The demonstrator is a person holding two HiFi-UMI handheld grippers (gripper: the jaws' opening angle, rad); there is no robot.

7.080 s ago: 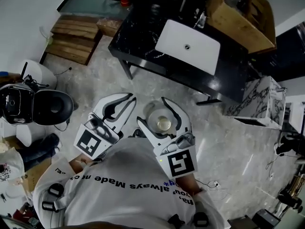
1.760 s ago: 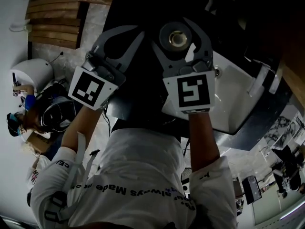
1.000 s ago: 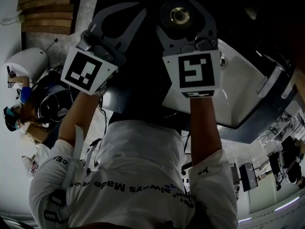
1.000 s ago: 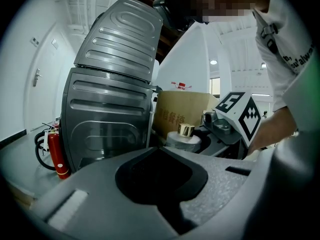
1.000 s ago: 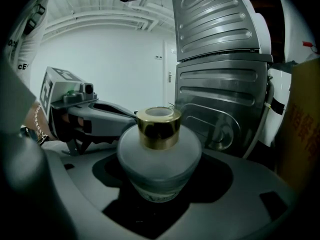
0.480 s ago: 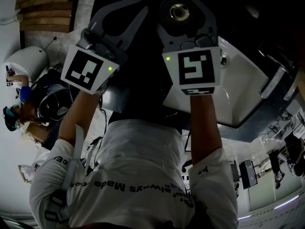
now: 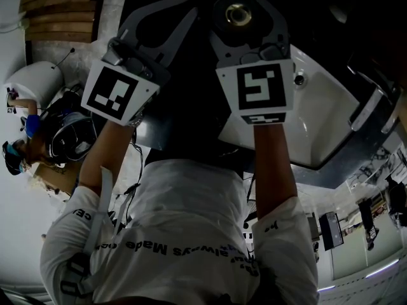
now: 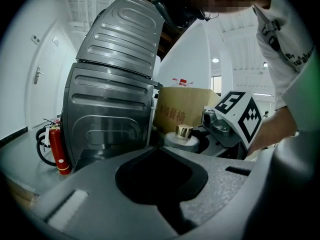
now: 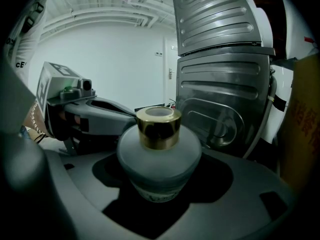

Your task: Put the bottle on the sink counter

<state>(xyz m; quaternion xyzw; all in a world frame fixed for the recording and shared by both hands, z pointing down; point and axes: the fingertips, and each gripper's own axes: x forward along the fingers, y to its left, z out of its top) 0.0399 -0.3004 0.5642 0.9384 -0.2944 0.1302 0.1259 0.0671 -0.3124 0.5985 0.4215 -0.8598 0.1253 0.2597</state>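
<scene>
Between the jaws of your right gripper (image 7: pixel 245 0), a round frosted bottle (image 9: pixel 159 156) with a gold cap (image 9: pixel 159 127) stands upright. The jaws are clamped on its body, which fills the cutout between them. Just to that gripper's left, your left gripper (image 7: pixel 189 10) hangs level with it, jaws together on nothing, with only the dark cutout showing between them. Its square-marked cube (image 7: pixel 119 95) faces up toward you.

Beneath both grippers lies the black tabletop (image 7: pixel 184 110), and the white sink basin (image 7: pixel 318 122) sits just to the right of the right gripper. The bottle is over the dark tabletop beside the basin, but whether its base touches the surface cannot be told.

Past the right gripper's tips rises a grey ribbed metal housing (image 9: pixel 225 84). Farther off, ahead of the left gripper, stands a cardboard box (image 8: pixel 182 115), and a red fire extinguisher (image 8: pixel 59 151) stands well to that gripper's left.
</scene>
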